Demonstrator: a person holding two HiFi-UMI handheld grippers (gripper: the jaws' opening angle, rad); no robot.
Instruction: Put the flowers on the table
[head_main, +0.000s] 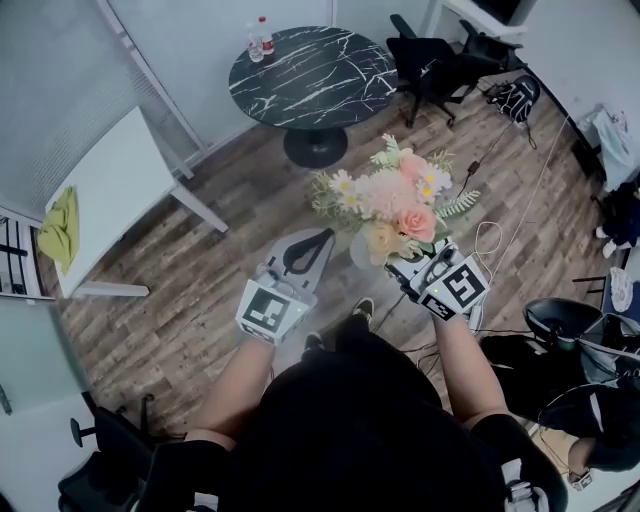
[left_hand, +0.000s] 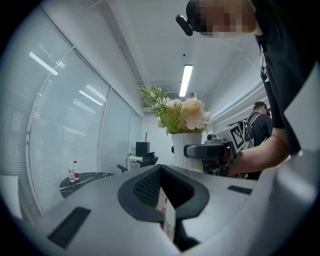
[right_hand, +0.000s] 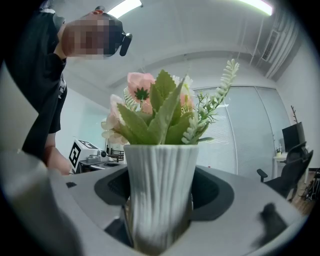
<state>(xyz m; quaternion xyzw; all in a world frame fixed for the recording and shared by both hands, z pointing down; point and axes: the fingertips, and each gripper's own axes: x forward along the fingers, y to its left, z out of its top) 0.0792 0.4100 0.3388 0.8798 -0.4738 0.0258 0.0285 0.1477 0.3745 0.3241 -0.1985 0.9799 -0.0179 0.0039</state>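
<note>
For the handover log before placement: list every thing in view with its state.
White ribbed vase of pink and white flowers: upright, held in the air.
Right gripper: shut on the vase.
Left gripper: shut, empty.
Round black marble table: no vase on it.
Two plastic bottles: upright on that table.

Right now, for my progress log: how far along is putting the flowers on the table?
Done: flowers picked up. In hand: the right claw grips their white vase, held above the floor; the left claw is shut, empty. Left: carry it to a table, perhaps the round black table ahead, and set it down.
</note>
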